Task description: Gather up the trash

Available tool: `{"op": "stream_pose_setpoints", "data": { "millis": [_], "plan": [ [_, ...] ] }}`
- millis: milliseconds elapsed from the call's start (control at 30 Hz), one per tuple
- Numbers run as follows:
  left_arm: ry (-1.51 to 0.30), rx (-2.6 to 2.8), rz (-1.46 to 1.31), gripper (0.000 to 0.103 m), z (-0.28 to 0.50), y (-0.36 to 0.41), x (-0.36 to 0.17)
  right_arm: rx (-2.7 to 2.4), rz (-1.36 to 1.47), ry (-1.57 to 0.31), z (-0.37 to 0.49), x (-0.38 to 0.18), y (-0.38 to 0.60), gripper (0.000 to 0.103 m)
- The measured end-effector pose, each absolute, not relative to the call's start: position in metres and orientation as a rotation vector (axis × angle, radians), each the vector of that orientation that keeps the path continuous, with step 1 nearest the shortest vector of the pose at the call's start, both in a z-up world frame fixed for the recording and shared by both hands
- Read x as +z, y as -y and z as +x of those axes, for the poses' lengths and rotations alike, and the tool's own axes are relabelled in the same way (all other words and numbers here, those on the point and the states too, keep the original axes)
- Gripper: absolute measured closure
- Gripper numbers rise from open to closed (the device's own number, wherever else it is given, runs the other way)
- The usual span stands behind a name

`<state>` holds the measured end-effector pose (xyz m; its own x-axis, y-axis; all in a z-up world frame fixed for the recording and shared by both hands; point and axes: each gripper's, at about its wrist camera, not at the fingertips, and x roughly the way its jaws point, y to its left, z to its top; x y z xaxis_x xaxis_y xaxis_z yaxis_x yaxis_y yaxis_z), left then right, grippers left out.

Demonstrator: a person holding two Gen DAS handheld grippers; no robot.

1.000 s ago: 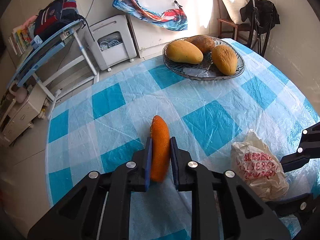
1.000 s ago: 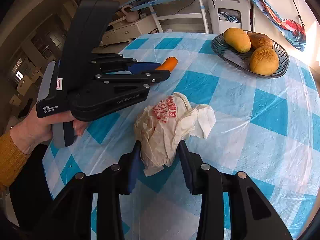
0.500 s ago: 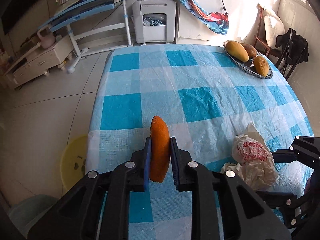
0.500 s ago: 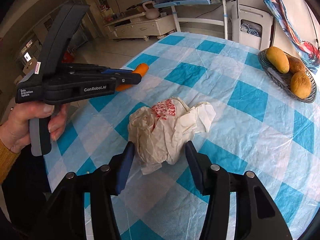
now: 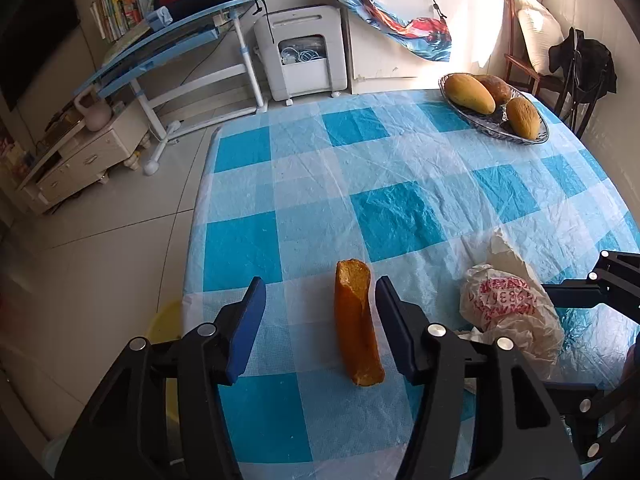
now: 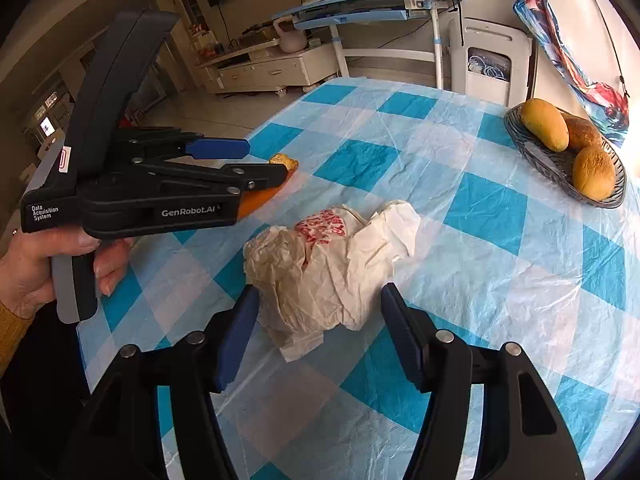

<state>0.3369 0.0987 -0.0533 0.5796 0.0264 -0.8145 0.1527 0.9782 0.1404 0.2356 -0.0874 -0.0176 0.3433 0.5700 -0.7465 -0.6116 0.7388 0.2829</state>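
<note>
Trash remains uncollected: orange peel (image 5: pixel 358 326) lies on the table (image 5: pixel 392 208) between the opening left claw (image 5: pixel 318 330), crumpled bag (image 6: pixel 324 268) between the opening right claw (image 6: pixel 320 340); neither gripped.

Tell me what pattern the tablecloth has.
Blue-and-white checks on the tablecloth, clearest in the left wrist view.

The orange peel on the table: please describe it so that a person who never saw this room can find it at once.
Start at the table with the blue and white checked cloth. Near its close left edge, an orange peel lies between the opening jaws of the left gripper, untouched. It is a long, curved orange strip, unlike the crumpled white bag with red print beside it.
</note>
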Motion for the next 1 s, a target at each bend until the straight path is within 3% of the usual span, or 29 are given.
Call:
{"op": "stream_pose_setpoints", "data": {
  "millis": [367, 667, 700, 800, 833, 900, 967, 1000],
  "plan": [
    [-0.970, -0.078, 0.057, 0.037, 0.337, -0.129, -0.043, 0.748, -0.087, -0.844, 0.229, -0.001, 0.086, 0.031],
    [-1.007, -0.114, 0.090, 0.037, 0.338, -0.119, -0.055, 0.786, -0.057, -0.834, 0.230, -0.001, 0.083, 0.031],
    [-1.007, -0.119, 0.099, 0.037, 0.337, -0.117, -0.056, 0.792, -0.048, -0.845, 0.230, -0.003, 0.083, 0.032],
    [-1.020, -0.144, 0.115, 0.037, 0.335, -0.111, -0.059, 0.802, -0.060, -0.872, 0.230, -0.008, 0.078, 0.052],
    [-1.029, -0.156, 0.113, 0.043, 0.334, -0.109, -0.060, 0.804, -0.071, -0.884, 0.230, -0.010, 0.076, 0.059],
    [-1.055, -0.181, 0.108, 0.058, 0.334, -0.107, -0.064, 0.809, -0.083, -0.882, 0.228, -0.010, 0.074, 0.062],
    [-1.064, -0.192, 0.108, 0.086, 0.333, -0.105, -0.065, 0.812, -0.101, -0.881, 0.225, -0.010, 0.071, 0.068],
    [-1.060, -0.194, 0.108, 0.087, 0.333, -0.105, -0.064, 0.812, -0.109, -0.879, 0.224, -0.010, 0.070, 0.071]
  ]
}}
